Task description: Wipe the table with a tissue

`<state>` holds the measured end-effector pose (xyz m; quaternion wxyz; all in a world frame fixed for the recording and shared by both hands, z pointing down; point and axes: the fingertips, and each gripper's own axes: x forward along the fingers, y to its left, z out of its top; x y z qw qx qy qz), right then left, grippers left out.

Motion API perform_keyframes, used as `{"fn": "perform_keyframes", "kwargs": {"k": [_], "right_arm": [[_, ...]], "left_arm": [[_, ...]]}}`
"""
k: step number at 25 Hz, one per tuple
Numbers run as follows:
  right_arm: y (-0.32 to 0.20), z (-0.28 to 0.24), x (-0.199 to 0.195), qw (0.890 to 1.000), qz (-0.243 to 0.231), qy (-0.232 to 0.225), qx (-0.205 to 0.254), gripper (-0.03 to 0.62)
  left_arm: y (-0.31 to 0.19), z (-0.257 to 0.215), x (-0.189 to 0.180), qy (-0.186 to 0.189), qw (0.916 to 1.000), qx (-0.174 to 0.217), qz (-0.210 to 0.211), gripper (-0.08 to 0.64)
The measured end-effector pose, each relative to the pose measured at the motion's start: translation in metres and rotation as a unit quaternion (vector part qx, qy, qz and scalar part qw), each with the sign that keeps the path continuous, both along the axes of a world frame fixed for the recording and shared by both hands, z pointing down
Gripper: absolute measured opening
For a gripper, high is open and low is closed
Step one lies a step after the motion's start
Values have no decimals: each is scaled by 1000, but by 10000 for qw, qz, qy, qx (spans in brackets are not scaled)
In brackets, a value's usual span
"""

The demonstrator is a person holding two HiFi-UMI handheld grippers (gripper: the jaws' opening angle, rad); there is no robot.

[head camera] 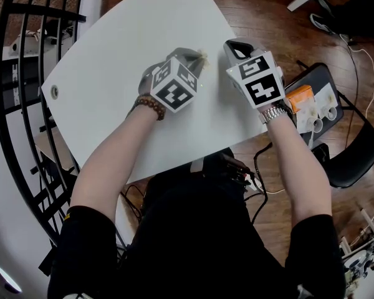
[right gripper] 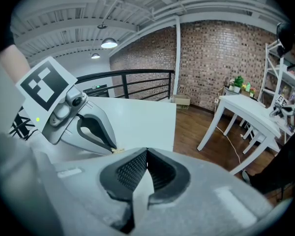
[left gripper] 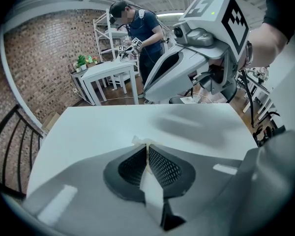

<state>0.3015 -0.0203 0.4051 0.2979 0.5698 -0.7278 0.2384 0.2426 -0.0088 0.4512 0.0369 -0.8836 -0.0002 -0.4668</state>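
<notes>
The white table [head camera: 124, 61] fills the middle of the head view. My left gripper [head camera: 201, 58] points down at it, shut on a small crumpled tissue [head camera: 203, 57]. In the left gripper view that tissue [left gripper: 143, 142] pokes out past the closed pads, just over the tabletop [left gripper: 103, 132]. My right gripper [head camera: 232, 45] hovers a little to the right, shut with nothing between its jaws. The right gripper view shows the shut right gripper [right gripper: 146, 151] and the left gripper [right gripper: 113, 149] with its tissue [right gripper: 117, 150] at the tip.
A black railing [head camera: 12, 55] runs along the table's left side. A black chair [head camera: 336, 129] at the right carries an orange box [head camera: 301, 98] and white cups [head camera: 321, 117]. In the left gripper view a person [left gripper: 137, 28] stands by another white table [left gripper: 108, 73] in the background.
</notes>
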Motion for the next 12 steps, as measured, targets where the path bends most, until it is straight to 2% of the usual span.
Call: {"fn": "perform_keyframes", "kwargs": {"k": [12], "right_arm": [[2, -2, 2, 10000, 51, 27, 8, -8]], "left_arm": [[9, 0, 10, 63, 9999, -34, 111, 31]]}}
